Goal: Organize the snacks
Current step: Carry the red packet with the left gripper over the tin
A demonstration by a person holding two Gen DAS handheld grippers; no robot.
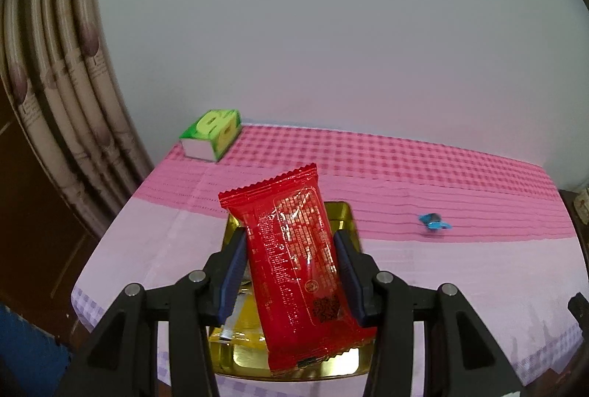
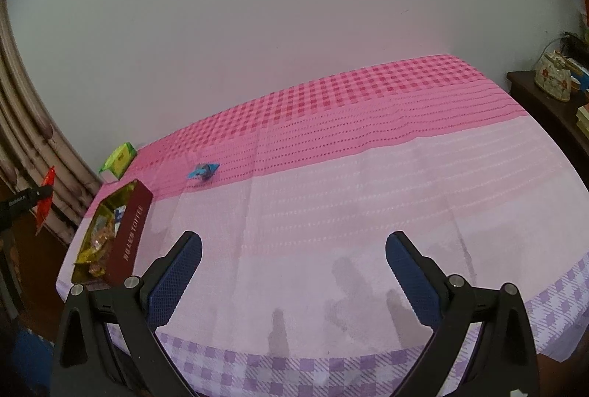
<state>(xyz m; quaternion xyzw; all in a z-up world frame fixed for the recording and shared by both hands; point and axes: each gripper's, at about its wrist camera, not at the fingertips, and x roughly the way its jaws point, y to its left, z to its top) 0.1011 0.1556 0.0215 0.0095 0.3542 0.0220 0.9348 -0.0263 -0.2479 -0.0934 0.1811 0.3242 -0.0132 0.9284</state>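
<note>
My left gripper [image 1: 291, 242] is shut on a red snack packet [image 1: 294, 261], held upright above a gold-lined tin [image 1: 346, 213] at the table's left end. In the right wrist view that tin [image 2: 129, 242] has dark red walls and holds several wrapped snacks; the red snack packet [image 2: 45, 198] shows edge-on at the far left, up above the tin's outer side. A small blue-wrapped candy [image 1: 434, 222] lies alone on the pink cloth, also the blue-wrapped candy [image 2: 203, 172]. My right gripper [image 2: 294, 272] hangs open over the near part of the table with nothing between its fingers.
A green tissue pack [image 1: 213, 134] sits at the back left corner by the wall, seen too as the green tissue pack [image 2: 119, 159]. A curtain [image 1: 66, 102] hangs left of the table. A dark side cabinet [image 2: 545, 102] with a floral pot stands at the right.
</note>
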